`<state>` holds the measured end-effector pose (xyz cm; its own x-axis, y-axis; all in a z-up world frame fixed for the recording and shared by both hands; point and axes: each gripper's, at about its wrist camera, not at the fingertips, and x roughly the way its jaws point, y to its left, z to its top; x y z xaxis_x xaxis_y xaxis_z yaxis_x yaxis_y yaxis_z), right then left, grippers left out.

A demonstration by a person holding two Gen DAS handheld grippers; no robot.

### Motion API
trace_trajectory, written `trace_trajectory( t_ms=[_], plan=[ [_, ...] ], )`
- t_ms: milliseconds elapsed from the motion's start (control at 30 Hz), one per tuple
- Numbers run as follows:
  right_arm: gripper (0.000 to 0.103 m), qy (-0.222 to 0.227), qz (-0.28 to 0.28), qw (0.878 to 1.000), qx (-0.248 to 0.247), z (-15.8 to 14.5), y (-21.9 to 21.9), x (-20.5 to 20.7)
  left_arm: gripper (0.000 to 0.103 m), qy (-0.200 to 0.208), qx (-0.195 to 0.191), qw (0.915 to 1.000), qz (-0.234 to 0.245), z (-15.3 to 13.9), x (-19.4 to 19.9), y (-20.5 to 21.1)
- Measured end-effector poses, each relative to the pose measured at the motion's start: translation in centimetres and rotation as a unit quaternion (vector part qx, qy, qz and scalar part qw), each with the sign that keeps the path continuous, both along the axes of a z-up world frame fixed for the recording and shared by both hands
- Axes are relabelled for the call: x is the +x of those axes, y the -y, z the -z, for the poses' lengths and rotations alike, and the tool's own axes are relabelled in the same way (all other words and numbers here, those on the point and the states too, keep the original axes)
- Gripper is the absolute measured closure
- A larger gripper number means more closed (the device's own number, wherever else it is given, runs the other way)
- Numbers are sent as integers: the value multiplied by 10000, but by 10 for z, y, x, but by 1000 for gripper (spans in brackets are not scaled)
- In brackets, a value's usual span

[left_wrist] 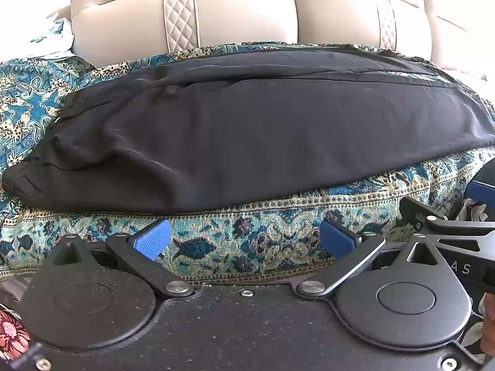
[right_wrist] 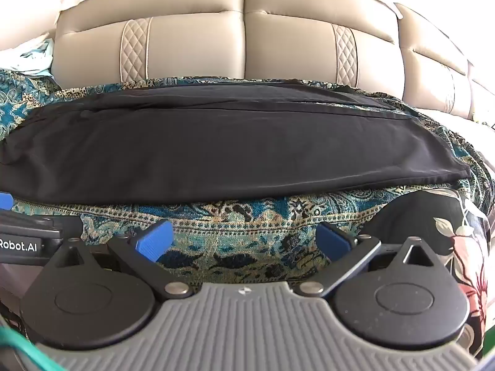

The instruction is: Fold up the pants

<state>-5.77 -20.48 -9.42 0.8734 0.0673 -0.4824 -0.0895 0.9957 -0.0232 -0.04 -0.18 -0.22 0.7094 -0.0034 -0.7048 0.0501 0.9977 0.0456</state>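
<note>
Both grippers, left gripper (left_wrist: 244,239) and right gripper (right_wrist: 244,239), stand released, empty; pants (left_wrist: 247,142) at 12 o'clock: single-layer pinch risks separating stacked legs

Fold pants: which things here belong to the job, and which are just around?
Job: black pants, left gripper, right gripper, both open and empty.
Around: patterned cover, beige sofa back, floral fabric, pale cloth.

Beige leather sofa (right_wrist: 198,46) — teal paisley throw (right_wrist: 247,216) over its seat.
</note>
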Motion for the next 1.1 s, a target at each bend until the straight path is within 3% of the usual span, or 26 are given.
trace_trajectory(
  t_ms=[1100],
  plan=[
    [0, -34, -2, 10000, -36, 2, -1, 3, 0, -20, 1, 10000, -6, 7, -1, 1]
  ],
)
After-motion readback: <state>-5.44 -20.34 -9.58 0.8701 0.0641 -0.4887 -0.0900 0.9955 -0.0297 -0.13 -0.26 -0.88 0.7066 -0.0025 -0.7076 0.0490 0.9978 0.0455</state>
